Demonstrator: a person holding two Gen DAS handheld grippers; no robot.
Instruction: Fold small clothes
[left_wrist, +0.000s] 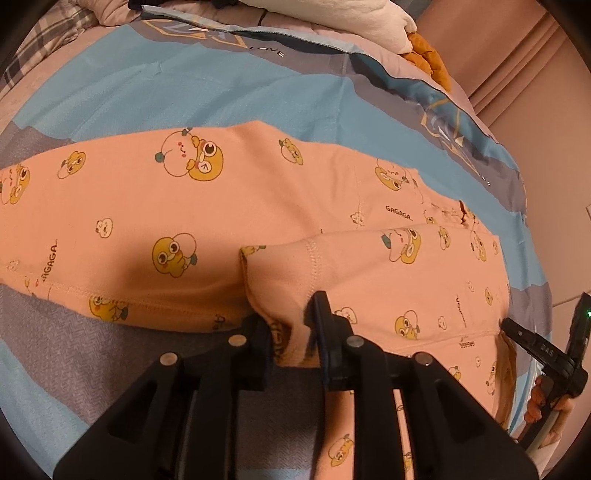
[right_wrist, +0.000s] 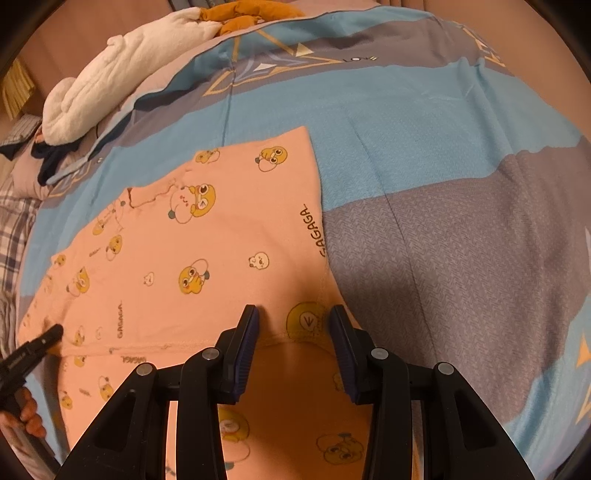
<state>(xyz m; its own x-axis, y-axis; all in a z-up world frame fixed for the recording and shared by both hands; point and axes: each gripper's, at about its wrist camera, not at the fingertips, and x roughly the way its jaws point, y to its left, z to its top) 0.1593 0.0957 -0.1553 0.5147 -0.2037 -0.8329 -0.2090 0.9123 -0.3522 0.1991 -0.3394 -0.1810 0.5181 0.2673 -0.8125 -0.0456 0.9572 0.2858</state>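
Blue-and-grey bedding (left_wrist: 207, 85) carries the peach garment (left_wrist: 166, 206), flat. Left gripper (left_wrist: 291, 325), jaws slightly parted, loose around a folded cuff; right gripper (right_wrist: 293, 321) half-open, straddling the hem, gripping nothing. Mid-fold; next, let go and smooth.

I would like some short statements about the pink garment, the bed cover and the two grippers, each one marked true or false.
1. The pink garment is printed with yellow cartoon figures. True.
2. The garment lies on a wooden table. False: it lies on a blue and grey bed cover.
3. A bunched fold of the garment sits between the fingers of the left gripper. True.
4. The right gripper is at the garment's far edge. False: it is at the near edge, with fabric between its jaws.
5. A white plush item lies on the pink garment. False: it lies apart, at the far side of the bed.
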